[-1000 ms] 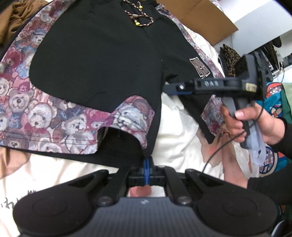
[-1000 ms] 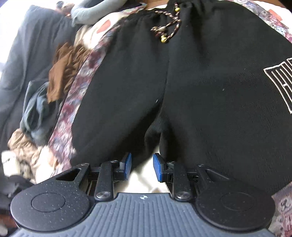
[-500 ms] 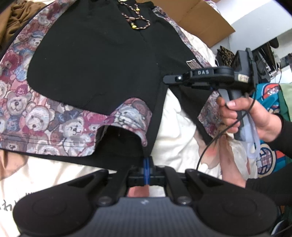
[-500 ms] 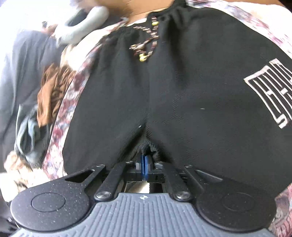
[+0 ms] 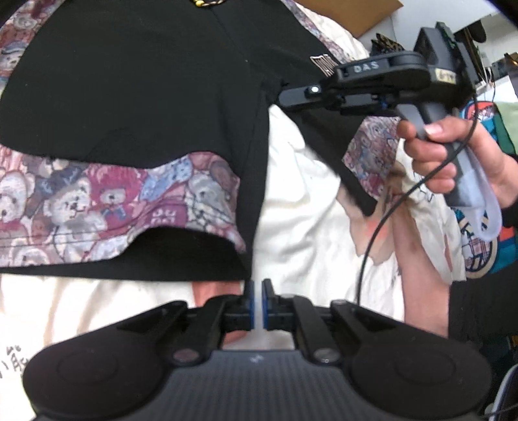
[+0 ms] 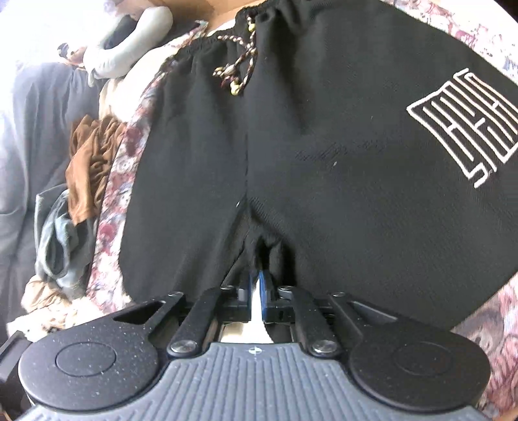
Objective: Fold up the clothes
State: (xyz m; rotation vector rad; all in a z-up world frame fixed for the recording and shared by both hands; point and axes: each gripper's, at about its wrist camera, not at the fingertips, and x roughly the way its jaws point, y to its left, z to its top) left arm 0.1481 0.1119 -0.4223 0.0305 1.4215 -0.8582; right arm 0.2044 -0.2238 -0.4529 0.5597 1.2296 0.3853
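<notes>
Black shorts [image 5: 136, 84] with teddy-bear print side panels and hem lie spread on a cream bed cover. My left gripper [image 5: 255, 288] is shut on the hem corner of the left leg; a thin slit shows between its blue pads. My right gripper [image 6: 255, 278] is shut on the black crotch fabric of the shorts [image 6: 340, 168], which bunches between its blue pads. It also shows in the left wrist view [image 5: 285, 97], held by a hand, pinching the crotch. A braided drawstring [image 6: 238, 73] lies at the waistband. A white outlined logo [image 6: 466, 126] sits on the right leg.
A cream bed cover [image 5: 301, 200] lies under the shorts. A brown garment [image 6: 90, 155] and a grey-blue garment [image 6: 58, 239] are heaped at the left. A cardboard box [image 5: 356, 9] stands behind. A colourful printed garment [image 5: 485, 233] lies at the right.
My right gripper closed on the crotch fabric and lifted it a little. My left gripper moved closer to the shorts, still on the hem corner.
</notes>
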